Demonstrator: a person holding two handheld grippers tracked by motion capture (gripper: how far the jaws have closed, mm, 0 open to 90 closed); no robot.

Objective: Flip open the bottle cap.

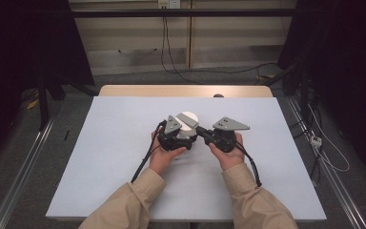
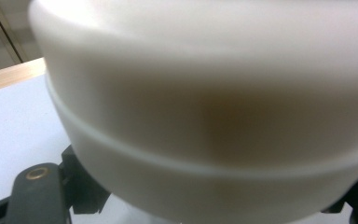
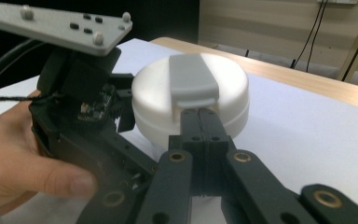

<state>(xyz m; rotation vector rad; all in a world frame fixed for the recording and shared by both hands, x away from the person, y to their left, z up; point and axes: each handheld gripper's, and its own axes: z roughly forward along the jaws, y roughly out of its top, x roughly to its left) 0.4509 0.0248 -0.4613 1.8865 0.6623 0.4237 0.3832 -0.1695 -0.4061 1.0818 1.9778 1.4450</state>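
Note:
A round white container (image 1: pixel 188 118) with a grey flip tab (image 3: pixel 193 79) on its lid stands at the middle of the white table top (image 1: pixel 109 157). My left gripper (image 1: pixel 177 136) is shut on the container's lower part from the left side. In the left gripper view the container's wall (image 2: pixel 205 93) sits close against the camera, with one black finger (image 2: pixel 37 191) at its lower left. My right gripper (image 3: pixel 200 116) is shut, jaws pressed together with nothing between them. Its tips sit at the front lip of the grey tab. A hand holds each gripper.
The white sheet covers a wooden table whose far edge (image 1: pixel 186 90) shows bare. Cables (image 1: pixel 167 57) run over the floor behind it, and metal rails (image 1: pixel 24 181) flank both sides. Bare table surface lies all around the container.

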